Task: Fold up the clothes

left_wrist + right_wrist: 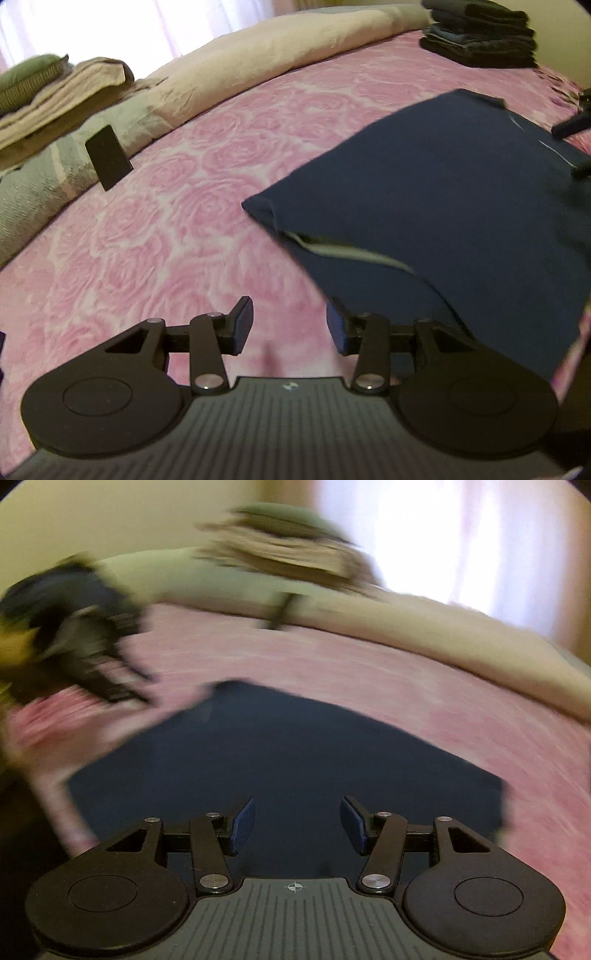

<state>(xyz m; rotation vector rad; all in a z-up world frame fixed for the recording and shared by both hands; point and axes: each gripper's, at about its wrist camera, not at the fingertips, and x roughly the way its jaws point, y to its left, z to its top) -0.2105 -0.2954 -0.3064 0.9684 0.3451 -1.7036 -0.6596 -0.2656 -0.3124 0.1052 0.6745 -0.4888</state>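
Observation:
A navy blue garment (443,206) lies folded flat on the pink rose-patterned bedspread (177,229), right of centre in the left wrist view. My left gripper (290,325) is open and empty, just left of the garment's near edge. In the right wrist view, which is motion-blurred, the same garment (280,749) fills the middle. My right gripper (297,825) is open and empty, hovering over it. The left gripper (92,657) shows blurred at the left of that view, and part of the right gripper (572,125) shows at the far right edge of the left wrist view.
A stack of folded dark clothes (480,33) sits at the far right of the bed. A rolled beige and grey blanket (258,70) runs along the far side, with folded brown towels and a green cushion (29,77) at the left. A small black card (109,157) leans against it.

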